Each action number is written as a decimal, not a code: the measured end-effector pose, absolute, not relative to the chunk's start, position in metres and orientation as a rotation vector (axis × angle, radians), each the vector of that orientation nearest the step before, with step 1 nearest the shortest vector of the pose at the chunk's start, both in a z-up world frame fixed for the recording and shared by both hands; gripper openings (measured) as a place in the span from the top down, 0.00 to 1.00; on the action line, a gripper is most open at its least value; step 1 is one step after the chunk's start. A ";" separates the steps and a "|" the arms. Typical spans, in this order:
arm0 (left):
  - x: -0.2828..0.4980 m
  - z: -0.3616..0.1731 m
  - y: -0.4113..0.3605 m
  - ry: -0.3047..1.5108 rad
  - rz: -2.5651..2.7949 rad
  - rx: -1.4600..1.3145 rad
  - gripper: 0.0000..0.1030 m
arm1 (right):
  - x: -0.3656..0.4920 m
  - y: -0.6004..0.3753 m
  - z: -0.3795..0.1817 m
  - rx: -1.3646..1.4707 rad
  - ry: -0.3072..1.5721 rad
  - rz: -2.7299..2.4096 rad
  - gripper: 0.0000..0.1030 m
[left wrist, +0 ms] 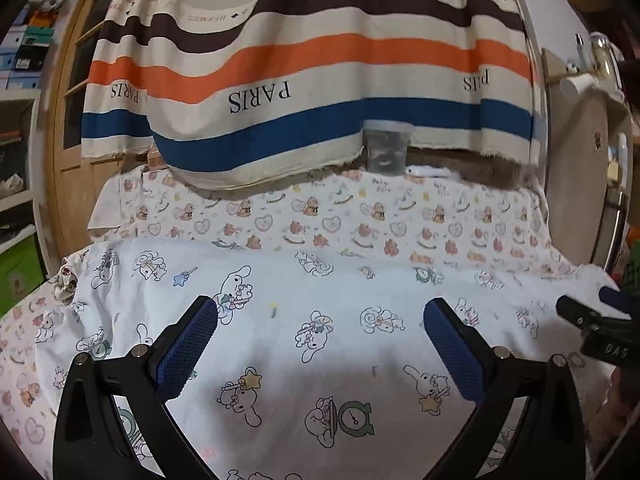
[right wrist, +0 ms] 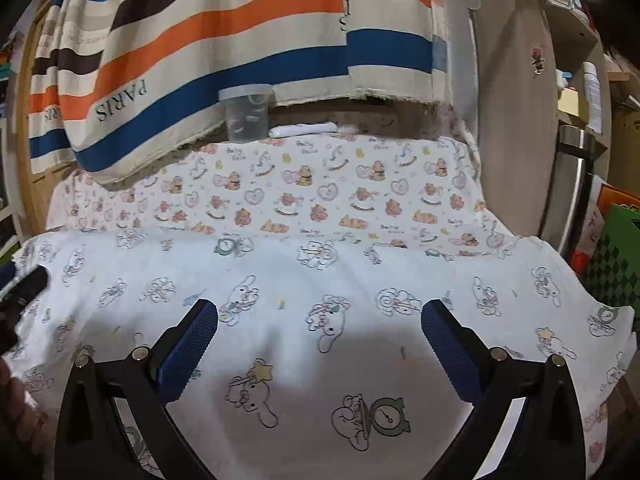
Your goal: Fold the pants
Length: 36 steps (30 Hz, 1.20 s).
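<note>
White pants printed with cartoon characters [left wrist: 320,308] lie spread flat on a table covered by a teddy-bear print cloth [left wrist: 320,216]. They also fill the right wrist view [right wrist: 320,280]. My left gripper [left wrist: 320,320] is open and empty, hovering over the pants' left part. My right gripper [right wrist: 320,320] is open and empty over the right part. The right gripper's tip shows at the right edge of the left wrist view [left wrist: 588,312]. The left gripper's tip shows at the left edge of the right wrist view [right wrist: 24,284].
A striped "PARIS" cloth [left wrist: 304,80] hangs behind the table. A clear plastic cup [left wrist: 386,148] and a white flat object [left wrist: 426,170] sit at the table's back edge. A wooden door [left wrist: 72,120] stands left, a pale panel [right wrist: 516,120] and green box [right wrist: 616,256] right.
</note>
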<state>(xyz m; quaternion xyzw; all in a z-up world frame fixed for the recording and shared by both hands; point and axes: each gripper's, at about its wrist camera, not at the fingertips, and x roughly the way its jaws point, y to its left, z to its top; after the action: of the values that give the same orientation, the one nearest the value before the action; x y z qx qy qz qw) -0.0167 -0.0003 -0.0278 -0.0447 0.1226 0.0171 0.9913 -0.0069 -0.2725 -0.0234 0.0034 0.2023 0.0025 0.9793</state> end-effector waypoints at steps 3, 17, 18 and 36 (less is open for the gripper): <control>-0.017 -0.028 0.000 0.247 0.026 -0.092 0.01 | -0.008 -0.271 -0.023 0.000 0.404 0.034 0.01; -0.076 -0.013 0.104 0.322 0.147 -0.197 0.01 | -0.028 -0.256 0.016 0.093 0.442 0.228 0.28; -0.074 -0.020 0.125 0.357 0.166 -0.259 0.01 | -0.034 -0.250 0.022 0.071 0.403 0.203 0.28; -0.005 -0.095 0.312 0.661 0.048 -0.582 0.05 | -0.054 -0.185 0.006 -0.088 0.416 0.246 0.24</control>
<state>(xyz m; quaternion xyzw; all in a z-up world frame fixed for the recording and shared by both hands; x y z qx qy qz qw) -0.0054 0.3115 -0.0950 -0.2819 0.3198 0.0231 0.9043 -0.0542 -0.1845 0.0060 -0.0437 0.2057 0.1219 0.9700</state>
